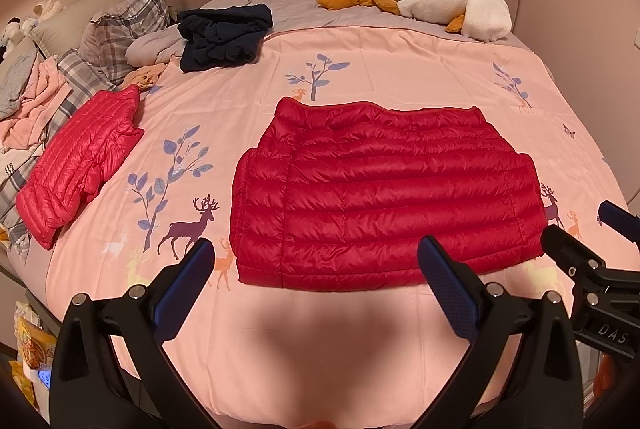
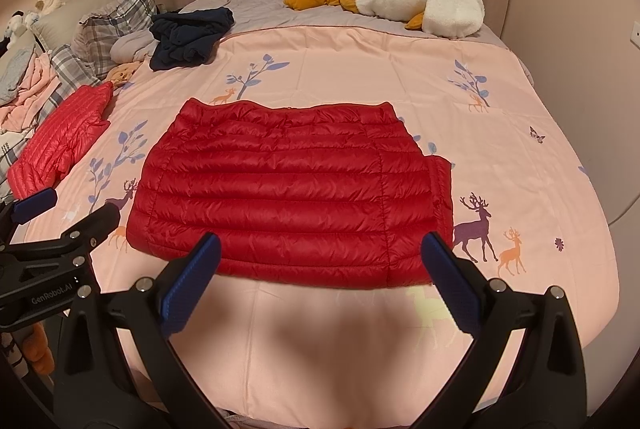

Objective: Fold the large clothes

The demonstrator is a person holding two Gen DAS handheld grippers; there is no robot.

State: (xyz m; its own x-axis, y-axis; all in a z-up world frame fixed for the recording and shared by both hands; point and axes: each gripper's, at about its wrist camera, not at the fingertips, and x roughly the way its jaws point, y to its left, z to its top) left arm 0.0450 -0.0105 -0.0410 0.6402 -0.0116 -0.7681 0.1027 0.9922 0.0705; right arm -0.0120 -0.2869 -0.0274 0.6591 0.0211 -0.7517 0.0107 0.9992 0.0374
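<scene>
Red down jacket, partly folded, flat on the pink bedspread at centre. Judged light, puffy, slippery and springy; best pinched at a near corner seam. Left gripper and right gripper hover wide apart, empty.

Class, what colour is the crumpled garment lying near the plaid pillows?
Dark navy garment, a single plain colour; the left wrist view shows it best.
</scene>
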